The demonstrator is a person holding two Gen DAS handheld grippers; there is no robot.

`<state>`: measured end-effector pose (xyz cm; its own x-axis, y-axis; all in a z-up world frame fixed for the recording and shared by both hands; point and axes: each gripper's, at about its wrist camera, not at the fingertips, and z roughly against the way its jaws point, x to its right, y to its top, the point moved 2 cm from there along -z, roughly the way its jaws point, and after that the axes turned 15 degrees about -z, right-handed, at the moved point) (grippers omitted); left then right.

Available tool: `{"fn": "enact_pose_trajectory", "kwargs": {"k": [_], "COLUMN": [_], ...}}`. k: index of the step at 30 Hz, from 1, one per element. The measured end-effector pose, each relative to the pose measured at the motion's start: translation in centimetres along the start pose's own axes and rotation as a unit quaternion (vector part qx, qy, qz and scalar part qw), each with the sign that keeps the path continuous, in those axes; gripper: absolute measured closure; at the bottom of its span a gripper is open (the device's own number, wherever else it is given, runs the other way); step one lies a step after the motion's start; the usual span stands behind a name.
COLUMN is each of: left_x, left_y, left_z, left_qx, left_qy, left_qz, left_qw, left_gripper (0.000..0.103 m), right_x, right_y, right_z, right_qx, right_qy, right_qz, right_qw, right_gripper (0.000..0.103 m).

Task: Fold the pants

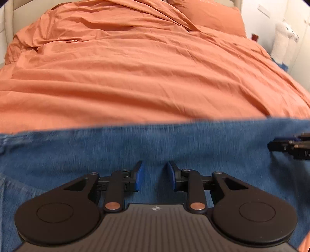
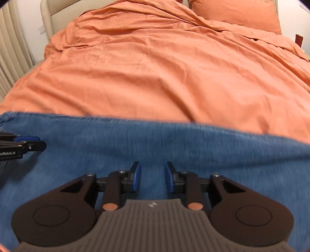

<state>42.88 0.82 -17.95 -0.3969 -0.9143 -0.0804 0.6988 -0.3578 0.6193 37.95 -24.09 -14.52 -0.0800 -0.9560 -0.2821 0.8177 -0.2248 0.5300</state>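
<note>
Blue denim pants point(image 1: 96, 147) lie flat across the near part of the bed, their far edge running straight from side to side. My left gripper point(image 1: 155, 166) hovers over the denim with its blue pads apart and nothing pinched between them. The tip of my right gripper point(image 1: 275, 145) pokes in at the right edge of the left wrist view. In the right wrist view the same pants point(image 2: 193, 147) fill the lower half. My right gripper point(image 2: 152, 167) is open above the cloth, and my left gripper point(image 2: 38, 144) shows at the left edge.
An orange duvet point(image 1: 155, 77) covers the bed beyond the pants, with an orange pillow point(image 1: 213, 17) at the head. A cream headboard point(image 2: 58, 15) and a pleated curtain point(image 2: 11, 48) stand at the left. A white plush toy point(image 1: 284, 42) leans on the right wall.
</note>
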Motion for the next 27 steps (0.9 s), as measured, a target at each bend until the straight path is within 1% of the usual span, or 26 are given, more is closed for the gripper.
{"fn": "enact_pose_trajectory", "kwargs": {"k": [2, 5, 7, 10, 12, 14, 17, 20, 23, 25, 27], "left_x": [-0.6, -0.9, -0.9, -0.8, -0.5, 0.1, 1.0, 2.3, 3.7, 4.4, 5.2], "left_y": [0.8, 1.6, 2.0, 2.1, 2.2, 2.1, 1.7, 1.0, 0.1, -0.4, -0.6], "left_z": [-0.9, -1.9, -2.6, -2.1, -1.2, 0.3, 2.2, 3.8, 4.7, 4.8, 4.8], "left_qx": [0.005, 0.013, 0.007, 0.013, 0.018, 0.022, 0.02, 0.019, 0.016, 0.009, 0.006], "left_qy": [0.001, 0.01, 0.011, 0.019, 0.03, 0.039, 0.032, 0.028, 0.025, 0.02, 0.011], "left_qz": [0.01, 0.013, 0.018, 0.015, 0.01, 0.001, -0.001, -0.007, -0.008, -0.002, 0.006], "left_qw": [0.9999, 0.9998, 0.9997, 0.9996, 0.9994, 0.999, 0.9993, 0.9994, 0.9995, 0.9998, 0.9999], "left_gripper": [0.071, 0.071, 0.071, 0.071, 0.071, 0.07, 0.07, 0.07, 0.07, 0.07, 0.07], "right_x": [0.0, 0.1, 0.2, 0.2, 0.5, 1.2, 3.6, 8.3, 15.0, 20.4, 26.0], "right_y": [1.1, 2.1, 2.5, 2.7, 2.8, 2.8, 2.4, 1.6, 0.7, -0.1, -1.2], "right_z": [-0.9, -2.2, -2.9, -2.8, -1.7, 0.4, 4.6, 9.2, 13.9, 16.8, 19.3], "right_qx": [0.006, 0.011, 0.007, 0.013, 0.021, 0.032, 0.055, 0.076, 0.098, 0.112, 0.127], "right_qy": [-0.003, -0.007, -0.006, -0.003, 0.009, 0.02, 0.021, 0.005, -0.03, -0.051, -0.061], "right_qz": [0.0, -0.002, -0.008, -0.006, -0.015, -0.034, -0.049, -0.086, -0.143, -0.203, -0.28], "right_qw": [1.0, 1.0, 1.0, 1.0, 1.0, 0.999, 0.997, 0.993, 0.984, 0.971, 0.95], "right_gripper": [0.079, 0.08, 0.08, 0.081, 0.079, 0.077, 0.076, 0.075, 0.074, 0.072, 0.068]}}
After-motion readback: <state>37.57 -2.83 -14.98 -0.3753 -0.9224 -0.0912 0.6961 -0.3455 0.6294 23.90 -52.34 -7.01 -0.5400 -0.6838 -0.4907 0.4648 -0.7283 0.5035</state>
